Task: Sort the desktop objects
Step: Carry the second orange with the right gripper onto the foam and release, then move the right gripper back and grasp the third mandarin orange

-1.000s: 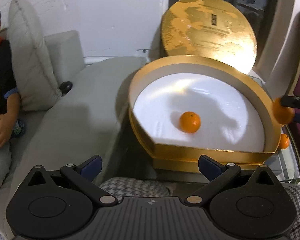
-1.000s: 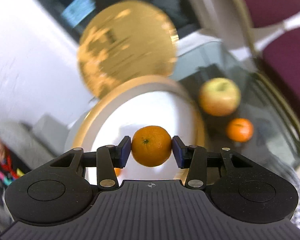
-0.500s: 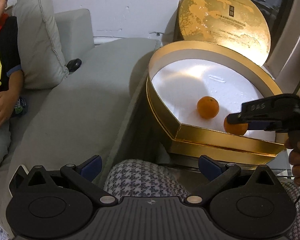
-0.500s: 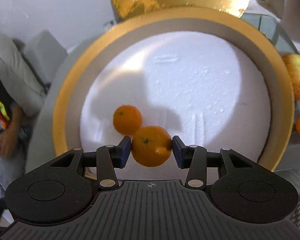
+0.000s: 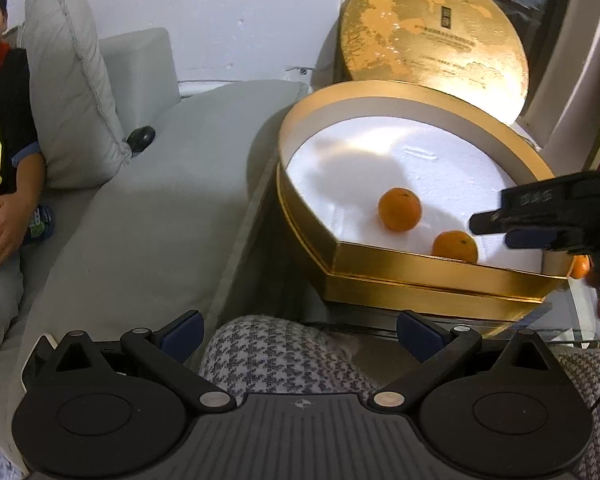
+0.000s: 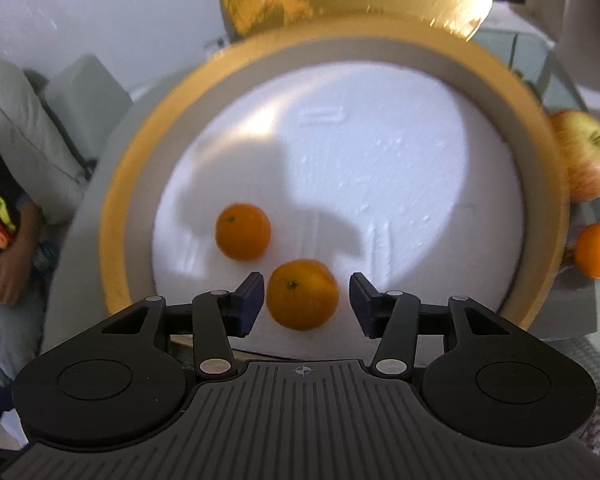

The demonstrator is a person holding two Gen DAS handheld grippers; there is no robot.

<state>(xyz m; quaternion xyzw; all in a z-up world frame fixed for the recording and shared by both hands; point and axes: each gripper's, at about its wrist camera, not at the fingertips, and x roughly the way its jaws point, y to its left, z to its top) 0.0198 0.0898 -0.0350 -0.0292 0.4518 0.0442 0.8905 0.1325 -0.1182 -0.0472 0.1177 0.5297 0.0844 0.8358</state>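
Round gold box with white foam floor, right gripper spread apart around a loose tangerine at 6 o'clock, second tangerine at 8 o'clock, left gripper held wide apart, nothing gripped

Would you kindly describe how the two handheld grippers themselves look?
Both are matte black. The left gripper and right gripper each have a ribbed body with a small crosshair mark, two round discs, silver pivot pins on angled linkage arms, and dark blue pads on the jaws. From the side, the right one shows pale, illegible lettering.
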